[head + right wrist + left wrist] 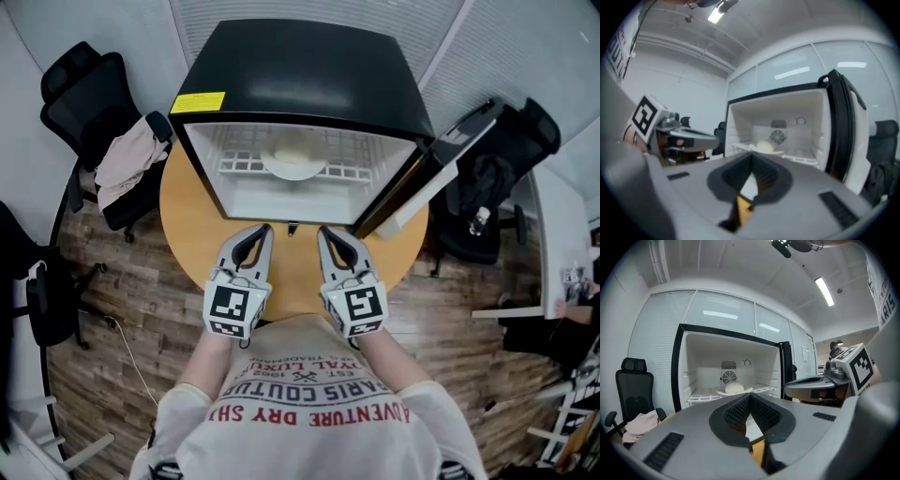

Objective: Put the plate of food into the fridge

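Observation:
A white plate (293, 169) with a pale mound of food (294, 150) rests on the wire shelf inside the open black mini fridge (300, 66). It also shows as the plate (734, 390) in the left gripper view and the plate (767, 148) in the right gripper view. My left gripper (265, 229) and right gripper (323, 231) hover side by side over the table just in front of the fridge opening, both pointing at it. Each has its jaws shut with nothing between them. The left gripper (750, 395) and right gripper (752, 165) are clear of the plate.
The fridge stands on a round wooden table (187, 216). Its door (436, 178) hangs open to the right. An office chair draped with a cloth (127, 159) stands at the left. Another chair (497, 187) stands at the right, behind the door.

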The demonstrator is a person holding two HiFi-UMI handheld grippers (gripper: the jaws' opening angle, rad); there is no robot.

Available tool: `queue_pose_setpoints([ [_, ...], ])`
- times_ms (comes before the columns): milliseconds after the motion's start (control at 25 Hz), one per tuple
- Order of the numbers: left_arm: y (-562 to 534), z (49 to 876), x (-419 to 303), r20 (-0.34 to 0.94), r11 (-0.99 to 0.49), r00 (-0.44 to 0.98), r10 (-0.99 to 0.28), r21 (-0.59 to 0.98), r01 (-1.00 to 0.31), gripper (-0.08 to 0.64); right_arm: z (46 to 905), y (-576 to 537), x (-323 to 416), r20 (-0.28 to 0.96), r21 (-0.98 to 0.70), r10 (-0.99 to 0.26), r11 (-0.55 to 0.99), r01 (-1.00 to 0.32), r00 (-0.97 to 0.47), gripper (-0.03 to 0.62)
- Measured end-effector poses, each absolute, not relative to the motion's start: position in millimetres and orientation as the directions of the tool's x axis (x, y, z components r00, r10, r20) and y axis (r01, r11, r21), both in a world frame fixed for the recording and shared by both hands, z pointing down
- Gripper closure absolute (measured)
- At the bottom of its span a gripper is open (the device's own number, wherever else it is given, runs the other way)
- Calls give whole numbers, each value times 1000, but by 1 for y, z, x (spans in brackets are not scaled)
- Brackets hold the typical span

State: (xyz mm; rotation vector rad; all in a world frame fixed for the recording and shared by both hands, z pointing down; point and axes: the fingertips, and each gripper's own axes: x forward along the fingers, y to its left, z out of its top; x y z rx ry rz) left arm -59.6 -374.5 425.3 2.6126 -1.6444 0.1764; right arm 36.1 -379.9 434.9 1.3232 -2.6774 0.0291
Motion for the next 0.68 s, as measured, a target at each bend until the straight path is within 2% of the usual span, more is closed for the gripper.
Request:
queue_pose_setpoints([
  [680,-377,406,-62,77,-431,427,-901,-33,-902,531,411,-394,44,99,-14,-824,560,-828,-558,564],
])
